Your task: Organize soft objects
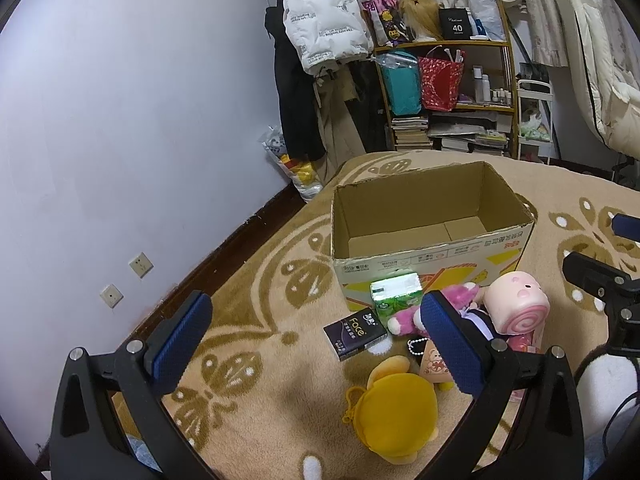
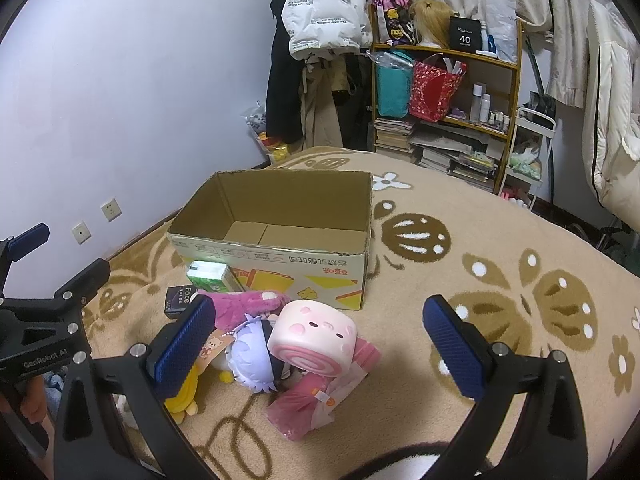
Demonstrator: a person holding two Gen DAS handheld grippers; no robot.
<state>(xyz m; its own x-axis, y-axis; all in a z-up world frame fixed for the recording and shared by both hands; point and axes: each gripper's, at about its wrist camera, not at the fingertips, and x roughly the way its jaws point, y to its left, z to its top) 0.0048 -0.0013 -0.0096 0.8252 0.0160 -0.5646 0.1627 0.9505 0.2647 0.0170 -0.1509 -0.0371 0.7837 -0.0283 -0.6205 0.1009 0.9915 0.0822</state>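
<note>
An open cardboard box [image 1: 436, 276] [image 2: 276, 268] stands empty on the patterned blanket. In front of it lie a pink roll-shaped plush [image 1: 518, 304] [image 2: 314, 340], a magenta plush [image 1: 404, 320] [image 2: 244, 304], a purple-haired doll [image 2: 252, 354], a yellow plush [image 1: 390, 416] [image 2: 184, 396], a green tissue pack [image 1: 396, 294] [image 2: 210, 274], a dark "Face" tissue pack [image 1: 354, 332] [image 2: 178, 300] and a pink packet [image 2: 312, 404]. My left gripper [image 1: 316, 344] is open and empty above the blanket, left of the pile. My right gripper [image 2: 320, 344] is open and empty over the pink roll.
A lilac wall with sockets [image 1: 140, 266] runs along the left. A wooden shelf [image 2: 460, 100] with bags, books and bottles stands behind, next to hanging coats [image 1: 320, 40]. A white cart [image 2: 528, 152] is at the right.
</note>
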